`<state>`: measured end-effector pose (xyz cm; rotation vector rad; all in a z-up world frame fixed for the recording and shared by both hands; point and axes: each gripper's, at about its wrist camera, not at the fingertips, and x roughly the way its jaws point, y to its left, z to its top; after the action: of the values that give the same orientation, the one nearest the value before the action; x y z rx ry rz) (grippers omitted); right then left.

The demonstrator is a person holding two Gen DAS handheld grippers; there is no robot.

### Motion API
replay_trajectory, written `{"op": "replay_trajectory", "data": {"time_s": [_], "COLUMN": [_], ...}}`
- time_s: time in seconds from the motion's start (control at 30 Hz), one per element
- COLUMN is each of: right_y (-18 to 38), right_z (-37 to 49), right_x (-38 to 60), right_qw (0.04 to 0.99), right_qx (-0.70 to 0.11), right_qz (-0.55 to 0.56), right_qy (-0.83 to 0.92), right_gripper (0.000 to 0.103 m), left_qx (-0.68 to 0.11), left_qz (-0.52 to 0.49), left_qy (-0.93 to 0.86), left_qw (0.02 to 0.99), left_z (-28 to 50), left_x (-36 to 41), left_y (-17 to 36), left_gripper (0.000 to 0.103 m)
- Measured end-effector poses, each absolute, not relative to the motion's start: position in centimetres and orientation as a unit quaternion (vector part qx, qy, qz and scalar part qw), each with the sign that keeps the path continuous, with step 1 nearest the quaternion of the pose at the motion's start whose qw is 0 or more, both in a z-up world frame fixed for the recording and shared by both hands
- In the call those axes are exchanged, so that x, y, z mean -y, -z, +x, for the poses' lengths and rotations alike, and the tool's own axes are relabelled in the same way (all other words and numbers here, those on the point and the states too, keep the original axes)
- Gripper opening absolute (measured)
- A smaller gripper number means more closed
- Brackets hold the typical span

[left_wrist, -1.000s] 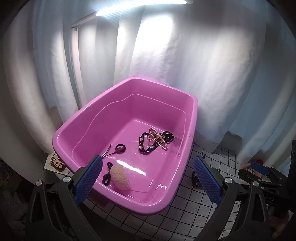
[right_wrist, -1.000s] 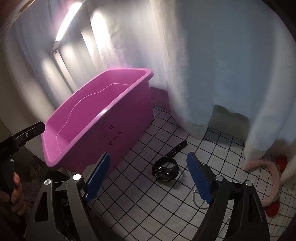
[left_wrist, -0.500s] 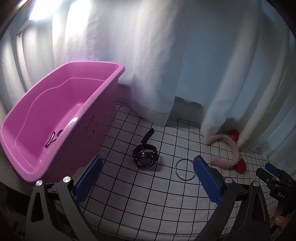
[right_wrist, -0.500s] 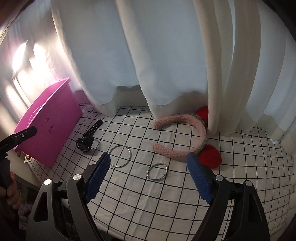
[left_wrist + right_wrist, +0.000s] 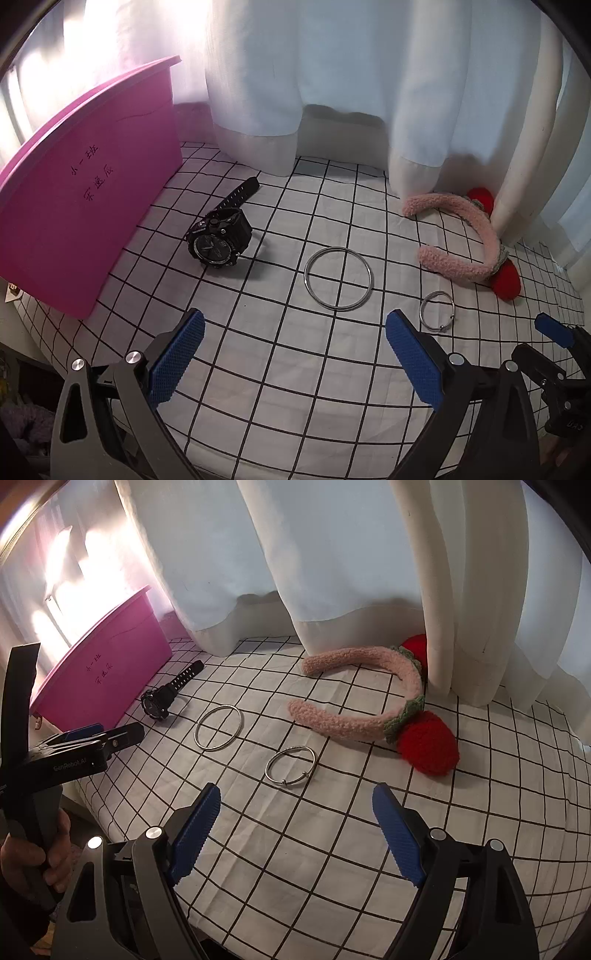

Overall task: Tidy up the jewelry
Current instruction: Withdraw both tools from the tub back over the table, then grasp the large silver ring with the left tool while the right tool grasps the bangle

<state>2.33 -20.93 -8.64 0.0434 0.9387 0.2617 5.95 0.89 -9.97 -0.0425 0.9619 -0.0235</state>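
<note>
Bright light is glaring through the white pleated curtains (image 5: pixel 332 554) at upper left, washing them out; fisheye distortion is bending the black-gridded white cloth (image 5: pixel 295 369) near dark corners.

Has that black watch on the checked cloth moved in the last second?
No. The watch lies beside the pink tub as before, strap toward the curtain; only the cameras swung right.

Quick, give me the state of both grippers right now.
Left gripper: open, holding nothing, above the checked cloth.
Right gripper: open, holding nothing, just short of the small silver bangle.
</note>
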Motion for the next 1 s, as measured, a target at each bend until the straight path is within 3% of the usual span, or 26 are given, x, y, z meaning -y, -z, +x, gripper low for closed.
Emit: {"op": "replay_trajectory", "data": {"time_s": [0.6, 1.0], "right_y": [13.5, 15.3], "right_z": [3.9, 5.5], "right_x": [18.7, 17.2], "right_qw": [0.91, 0.904], "right_qx": [-0.411, -0.428], "right_qz": [0.024, 0.002], "right_qy": [-0.05, -0.016], "right_gripper": [0.081, 0.081], "left_qx": [-0.446, -0.452], "left_qz": [0.02, 0.026], "left_qy": [0.058, 0.066], "left_qw": [0.893, 0.889], "left_z": [9.7, 11.4], "left_x": [2.0, 1.8], "left_y": [15.7, 17.2], "left_gripper": [0.097, 0.097]}}
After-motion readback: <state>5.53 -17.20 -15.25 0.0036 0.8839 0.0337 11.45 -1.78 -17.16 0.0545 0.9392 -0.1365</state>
